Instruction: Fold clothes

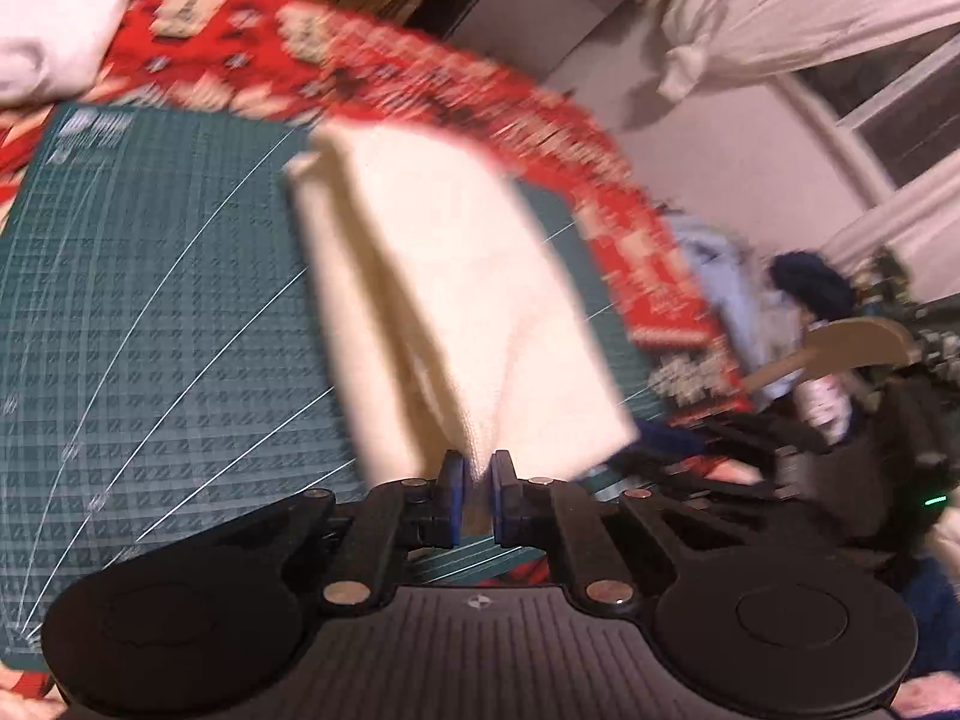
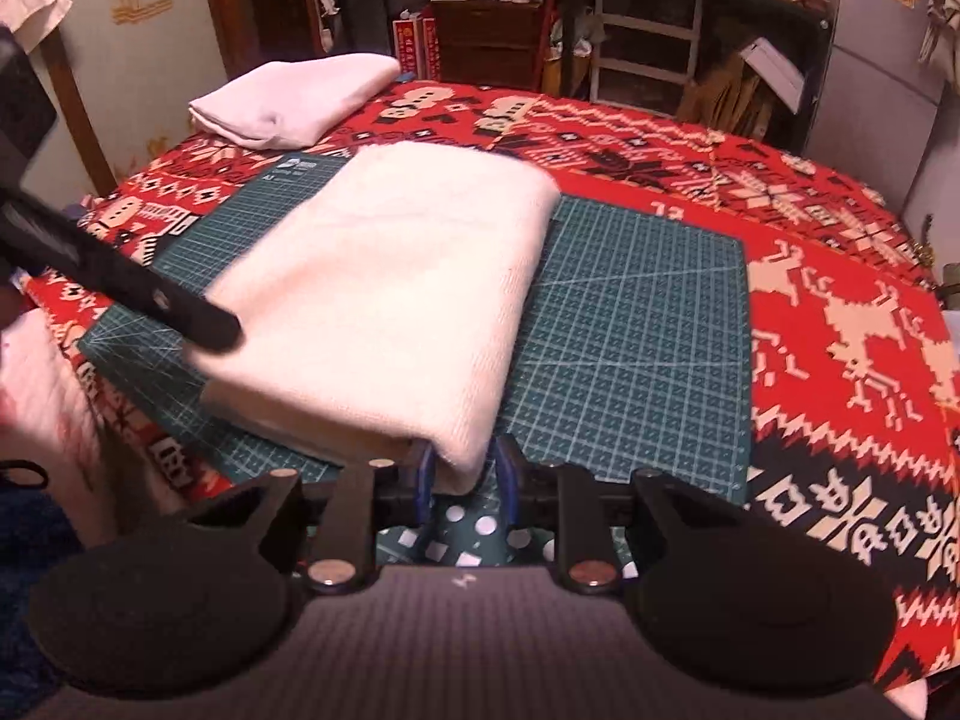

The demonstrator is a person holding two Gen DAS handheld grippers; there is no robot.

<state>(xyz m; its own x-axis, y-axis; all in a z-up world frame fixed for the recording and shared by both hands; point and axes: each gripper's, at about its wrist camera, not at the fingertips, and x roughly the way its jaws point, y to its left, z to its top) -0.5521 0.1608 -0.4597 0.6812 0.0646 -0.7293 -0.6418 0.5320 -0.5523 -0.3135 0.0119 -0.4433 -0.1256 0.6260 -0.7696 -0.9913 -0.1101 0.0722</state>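
A red patterned cloth (image 2: 690,168) with white reindeer and snowflake figures covered the surface, and a green cutting mat (image 2: 630,348) lay on top of it. At the far left corner sat a folded white garment (image 2: 294,99), well apart from the work and off the mat. Behind the surface the room was crowded with dark shelves (image 2: 648,30) and boxes; in the left wrist view, pale curtains (image 1: 798,6) hung beside a window.

The cream towel (image 2: 384,294) lay folded on the mat, its long axis running from the near edge toward the far left, the rounded fold at the far end. Its near end was lifted a little off the mat.

The right gripper (image 2: 465,471) was clamped on the towel's near right corner, the cloth bunched between its blue pads. The left gripper (image 1: 477,480) pinched the other near corner, its pads nearly together with a thin point of cloth between them. From the right wrist view its black finger (image 2: 180,312) reached in from the left and lay across the towel's near left edge. The left wrist view was smeared with motion blur, so the towel's layers there could only be roughly made out, seemingly two folds rising away from the gripper.
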